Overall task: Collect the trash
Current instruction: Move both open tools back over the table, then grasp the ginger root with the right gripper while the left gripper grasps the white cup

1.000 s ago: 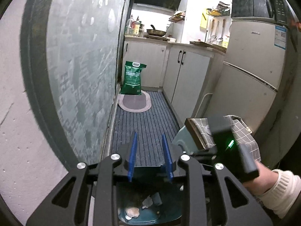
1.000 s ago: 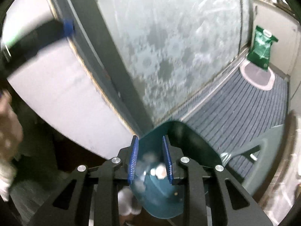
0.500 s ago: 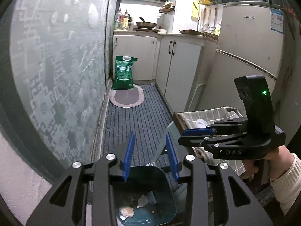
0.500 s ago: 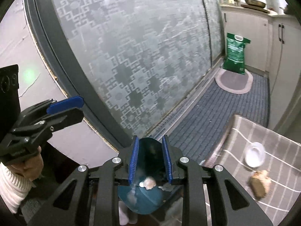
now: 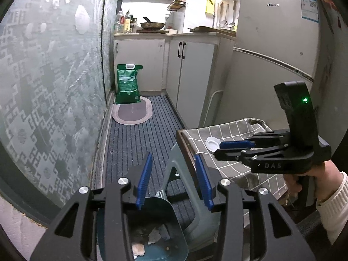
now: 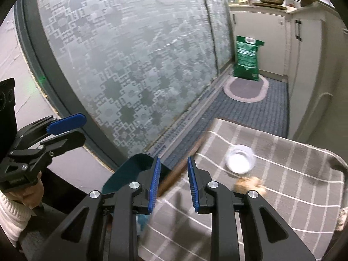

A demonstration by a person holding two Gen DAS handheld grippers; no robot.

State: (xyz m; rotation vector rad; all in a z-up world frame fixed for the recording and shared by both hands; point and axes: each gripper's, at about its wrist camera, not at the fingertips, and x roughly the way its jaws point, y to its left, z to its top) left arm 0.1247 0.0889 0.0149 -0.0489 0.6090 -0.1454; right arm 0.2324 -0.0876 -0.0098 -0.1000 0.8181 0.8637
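Two grippers hovered near the checked table. Left gripper, jaws opening and empty, hung over the teal bin holding scraps. Right gripper, opening narrowly, empty, pointed toward a white cup and brown crumpled trash.

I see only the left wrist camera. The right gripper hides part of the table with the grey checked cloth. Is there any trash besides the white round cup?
Observer: Yes. A blurred brownish crumpled lump lies on the grey checked cloth, close beside the white round cup.
Operator: Is anything already held there?
Observer: No. The right gripper has nothing between its blue fingers.
Operator: Anything more?
Observer: A pale object shows at the cloth's right edge, cut off; I cannot tell what.
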